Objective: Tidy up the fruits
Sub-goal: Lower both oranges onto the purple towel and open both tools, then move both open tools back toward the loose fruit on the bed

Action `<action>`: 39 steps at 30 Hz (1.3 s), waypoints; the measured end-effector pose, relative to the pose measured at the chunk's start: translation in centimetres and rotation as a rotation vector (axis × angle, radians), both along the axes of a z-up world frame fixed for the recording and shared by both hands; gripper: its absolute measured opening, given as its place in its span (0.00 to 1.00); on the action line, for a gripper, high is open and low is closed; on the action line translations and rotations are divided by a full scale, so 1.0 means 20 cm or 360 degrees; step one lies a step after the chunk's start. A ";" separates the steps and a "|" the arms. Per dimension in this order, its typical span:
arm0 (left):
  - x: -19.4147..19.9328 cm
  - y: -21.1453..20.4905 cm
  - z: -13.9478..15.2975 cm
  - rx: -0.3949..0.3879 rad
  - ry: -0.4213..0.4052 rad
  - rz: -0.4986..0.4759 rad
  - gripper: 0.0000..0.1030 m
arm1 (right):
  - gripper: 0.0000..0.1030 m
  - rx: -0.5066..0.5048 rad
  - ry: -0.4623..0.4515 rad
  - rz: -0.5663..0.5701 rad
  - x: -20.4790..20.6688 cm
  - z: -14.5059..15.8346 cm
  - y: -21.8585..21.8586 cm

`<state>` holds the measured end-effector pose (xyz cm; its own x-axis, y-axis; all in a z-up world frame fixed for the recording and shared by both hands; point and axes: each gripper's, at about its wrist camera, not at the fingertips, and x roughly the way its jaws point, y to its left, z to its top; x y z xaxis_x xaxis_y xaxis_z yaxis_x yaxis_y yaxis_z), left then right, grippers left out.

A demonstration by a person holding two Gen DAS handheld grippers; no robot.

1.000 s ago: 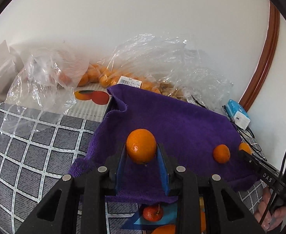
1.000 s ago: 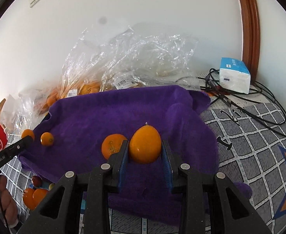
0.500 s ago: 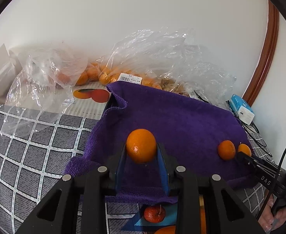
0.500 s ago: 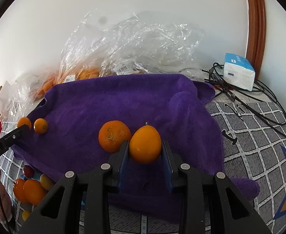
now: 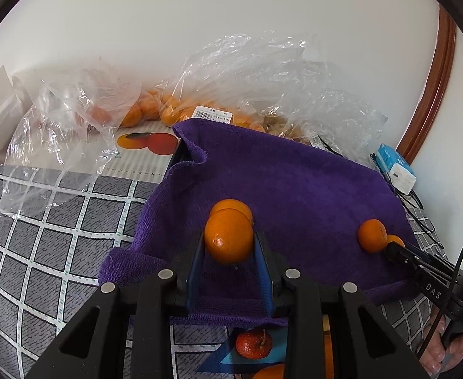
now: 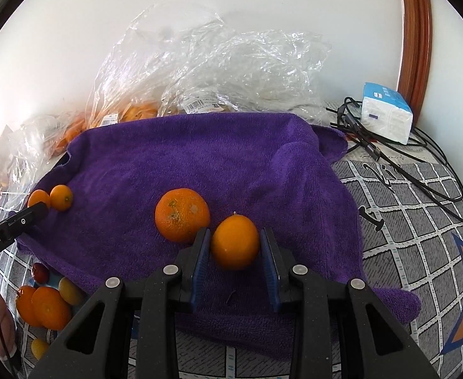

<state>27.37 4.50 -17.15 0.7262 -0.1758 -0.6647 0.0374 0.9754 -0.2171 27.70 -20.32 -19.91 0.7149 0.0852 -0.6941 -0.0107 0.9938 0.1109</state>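
your left gripper (image 5: pixel 229 246) is clamped on a small orange (image 5: pixel 229 240) above the near edge of the purple towel (image 5: pixel 294 183), with another fruit just behind it. your right gripper (image 6: pixel 235 246) has its fingers parted around a pointed orange (image 6: pixel 235 241) on the towel, gaps on both sides, beside a big orange (image 6: pixel 181 214).

Lying open across the middle and back of the towel (image 6: pixel 199 158), but crowding in: bags (image 6: pixel 218 63) along the wall, cables (image 6: pixel 405 164) on the right, an orange (image 6: pixel 182 214) just left of the right gripper (image 6: pixel 235 246).
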 end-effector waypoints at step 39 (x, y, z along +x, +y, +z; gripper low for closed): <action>-0.25 0.09 0.26 -0.0128 -0.0192 0.0061 0.45 | 0.45 -0.0087 -0.0112 -0.0167 -0.30 0.26 0.04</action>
